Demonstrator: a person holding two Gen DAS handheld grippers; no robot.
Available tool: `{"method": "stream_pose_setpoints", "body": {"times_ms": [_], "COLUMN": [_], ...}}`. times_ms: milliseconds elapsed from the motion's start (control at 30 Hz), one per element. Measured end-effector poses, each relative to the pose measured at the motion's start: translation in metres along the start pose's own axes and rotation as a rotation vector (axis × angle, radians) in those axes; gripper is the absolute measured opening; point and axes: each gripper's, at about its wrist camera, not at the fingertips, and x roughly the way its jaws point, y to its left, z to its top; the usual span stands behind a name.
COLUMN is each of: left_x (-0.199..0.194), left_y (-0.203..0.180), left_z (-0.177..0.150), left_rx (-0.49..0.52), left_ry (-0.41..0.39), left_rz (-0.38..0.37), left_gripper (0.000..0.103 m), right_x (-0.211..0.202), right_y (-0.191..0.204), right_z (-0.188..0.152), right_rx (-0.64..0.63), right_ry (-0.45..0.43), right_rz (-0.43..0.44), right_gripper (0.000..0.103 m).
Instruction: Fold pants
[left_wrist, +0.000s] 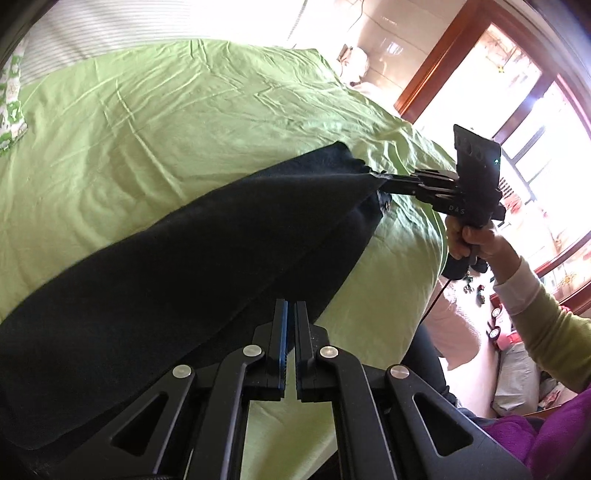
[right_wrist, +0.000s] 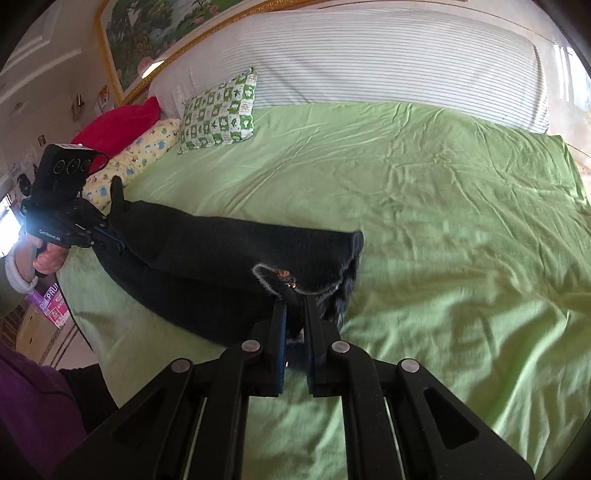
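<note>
Left wrist view: black pants (left_wrist: 177, 266) lie stretched across a green bed sheet (left_wrist: 166, 122), near the bed's edge closest to the person. Left gripper (left_wrist: 291, 308) shows its jaws drawn almost together at the near edge of the cloth; whether fabric sits between them is hard to tell here, but the right wrist view shows the left gripper (right_wrist: 110, 236) with jaws closed on one end of the pants (right_wrist: 229, 258), a flap of cloth standing up above them. Right gripper (right_wrist: 295, 306) has its jaws pinched on the opposite end, where a pale-edged seam and a small metal fastening show, so likely the waist, though not certain. In the left wrist view the right gripper (left_wrist: 384, 182) comes in from the right, cloth bunched at its tip, and a hand (left_wrist: 469, 243) grips its handle. Holding both ends at once keeps the garment taut and flat, probably so it can be laid or doubled evenly. Long axis runs from one gripper to the other, roughly parallel to the near bed edge; legs appear already laid one on the other, forming one narrow band. Patterned pillows (right_wrist: 221, 110) sit well apart, at the far left by the headboard.
</note>
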Motion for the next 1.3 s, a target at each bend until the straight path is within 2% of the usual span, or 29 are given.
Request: {"method": "stream_pose_setpoints", "body": {"times_ms": [133, 233, 267, 300, 367, 433, 533, 600, 767, 833, 933, 1067, 1300], "left_x": [0.005, 0.006, 0.003, 0.0, -0.01, -0.022, -0.041, -0.05, -0.076, -0.087, -0.105, -0.125, -0.149], "left_y": [-0.005, 0.0, 0.003, 0.008, 0.017, 0.027, 0.047, 0.056, 0.083, 0.091, 0.106, 0.128, 0.157], "left_z": [-0.008, -0.015, -0.019, -0.023, -0.033, -0.045, -0.068, -0.078, -0.108, -0.116, -0.128, -0.14, -0.153], "left_rx": [0.037, 0.022, -0.003, -0.029, -0.089, -0.16, -0.289, -0.352, -0.495, -0.528, -0.589, -0.665, -0.759], "left_ry": [0.001, -0.001, -0.009, -0.018, -0.062, -0.105, -0.175, -0.2, -0.273, -0.296, -0.334, -0.378, -0.425], "left_rz": [0.078, 0.122, 0.131, 0.133, 0.137, 0.145, 0.158, 0.177, 0.221, 0.246, 0.295, 0.323, 0.375], "left_gripper": [0.002, 0.01, 0.013, 0.02, 0.028, 0.037, 0.043, 0.044, 0.048, 0.052, 0.058, 0.061, 0.068], "right_x": [0.003, 0.007, 0.008, 0.007, 0.001, -0.01, -0.024, -0.025, 0.002, 0.017, 0.035, 0.057, 0.084], "right_y": [0.006, 0.001, 0.002, 0.005, 0.012, 0.02, 0.039, 0.054, 0.09, 0.11, 0.136, 0.163, 0.202], "right_z": [-0.011, -0.017, -0.018, -0.018, -0.017, -0.017, -0.016, -0.014, -0.008, -0.005, 0.0, 0.008, 0.017], "right_rx": [-0.011, 0.036, 0.044, 0.045, 0.058, 0.063, 0.057, 0.075, 0.122, 0.101, 0.08, 0.052, -0.024], "right_ry": [0.044, 0.054, 0.062, 0.062, 0.044, -0.007, -0.071, -0.099, -0.104, -0.09, -0.082, -0.064, -0.038], "right_rz": [-0.014, -0.047, -0.051, -0.072, -0.117, -0.124, -0.118, -0.075, 0.055, 0.089, 0.103, 0.144, 0.132], "right_gripper": [0.008, 0.011, 0.017, 0.021, 0.048, 0.057, 0.057, 0.057, 0.057, 0.057, 0.057, 0.057, 0.057]}}
